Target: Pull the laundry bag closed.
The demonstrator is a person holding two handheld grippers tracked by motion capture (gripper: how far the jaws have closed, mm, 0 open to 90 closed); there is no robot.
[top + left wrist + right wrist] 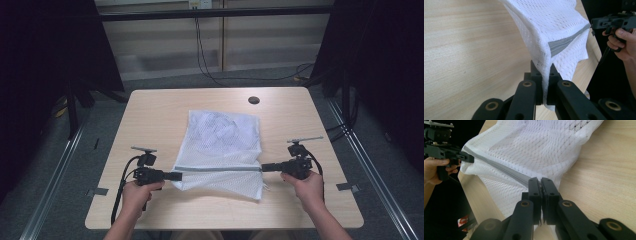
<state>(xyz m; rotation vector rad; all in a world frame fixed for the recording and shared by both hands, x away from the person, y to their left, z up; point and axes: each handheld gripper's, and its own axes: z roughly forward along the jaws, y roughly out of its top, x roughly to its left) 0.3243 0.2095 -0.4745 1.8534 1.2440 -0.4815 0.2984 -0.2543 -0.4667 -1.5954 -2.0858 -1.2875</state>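
Observation:
A white mesh laundry bag (222, 145) with a grey zipper band (220, 169) lies on the wooden table (150, 115), something pale bunched inside it. My left gripper (177, 175) is shut on the bag's left end of the band; up close, white mesh (554, 27) is pinched between its jaws (545, 72). My right gripper (265, 168) is shut on the band's right end, where the zipper (499, 168) runs into its closed jaws (540, 182). The band is stretched straight between both grippers, and the bag's near edge hangs slightly lifted.
A dark round hole (254, 100) sits near the table's far edge. Cables (205, 55) trail on the floor beyond the table. Dark curtains flank both sides. Bare tabletop lies left and right of the bag.

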